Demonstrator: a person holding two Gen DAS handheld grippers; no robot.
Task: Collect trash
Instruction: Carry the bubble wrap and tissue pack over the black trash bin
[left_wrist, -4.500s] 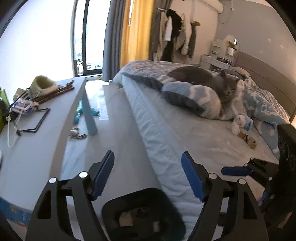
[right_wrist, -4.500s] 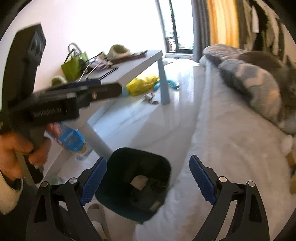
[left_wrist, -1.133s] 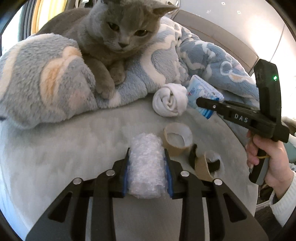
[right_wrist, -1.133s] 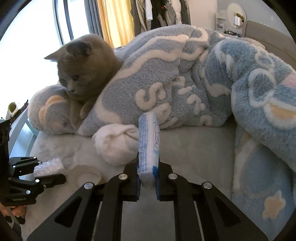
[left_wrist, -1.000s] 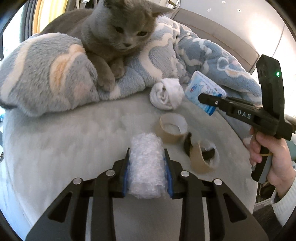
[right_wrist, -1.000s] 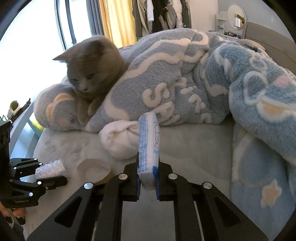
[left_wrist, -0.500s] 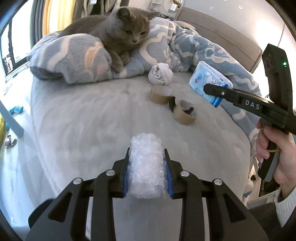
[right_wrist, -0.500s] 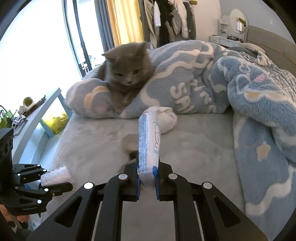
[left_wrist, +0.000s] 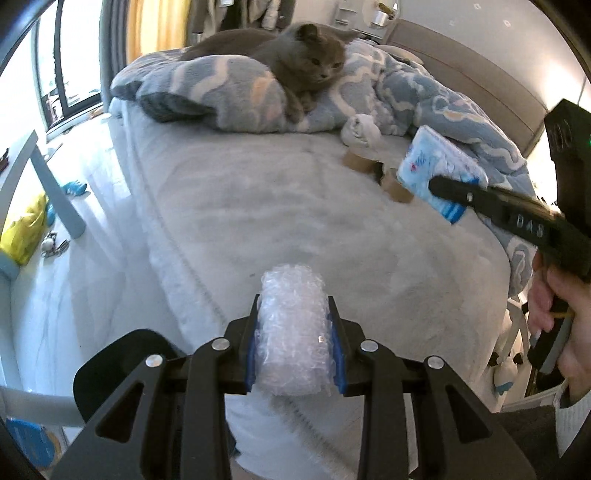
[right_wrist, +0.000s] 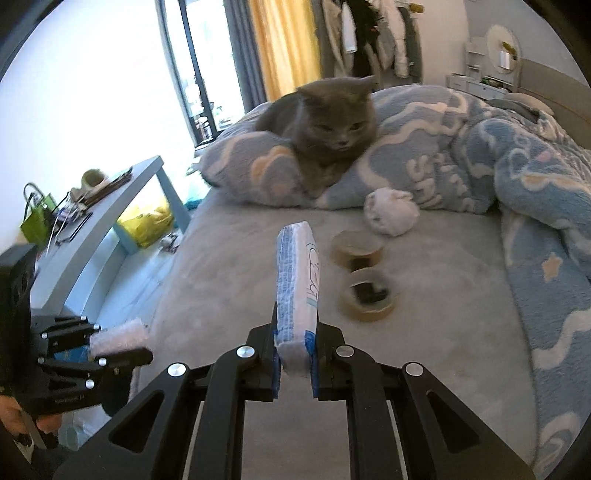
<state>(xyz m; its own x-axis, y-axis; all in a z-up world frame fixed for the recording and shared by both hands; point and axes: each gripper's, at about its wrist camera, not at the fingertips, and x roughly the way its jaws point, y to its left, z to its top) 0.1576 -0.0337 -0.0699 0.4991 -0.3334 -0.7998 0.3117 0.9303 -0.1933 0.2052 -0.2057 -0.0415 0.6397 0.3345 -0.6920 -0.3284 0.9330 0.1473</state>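
**Both grippers loaded, held over the near edge of the bed**

The left gripper (left_wrist: 293, 345) is closed on a roll of bubble wrap (left_wrist: 291, 328), which fills the whole gap between the blue pads and stands out in front of them. The right gripper (right_wrist: 294, 363) is clamped on a flat blue-and-white tissue pack (right_wrist: 297, 291), held on its edge and rising upright above the fingers (in the left wrist view the same pack (left_wrist: 439, 173) hangs in the air over the right side of the mattress).

The bed (left_wrist: 295, 206) has a wide bare grey area in the middle. Its left edge runs from the blanket down toward the left gripper, and beside it lies an open strip of pale floor (left_wrist: 96, 236). A black trash bin (left_wrist: 122, 365) stands on this floor just beside the mattress edge, partly hidden behind the left gripper's frame. Farther left is a grey-blue table (right_wrist: 110, 218) with a yellow bag (right_wrist: 146, 221) under it.

Still lying on the bed are two brown tape rolls (right_wrist: 367, 293), close to each other, and a white balled sock (right_wrist: 391, 216) near the blanket. A grey cat (right_wrist: 328, 127) rests on the fluffy blue blanket (right_wrist: 480, 158) at the far side, well apart from both grippers.
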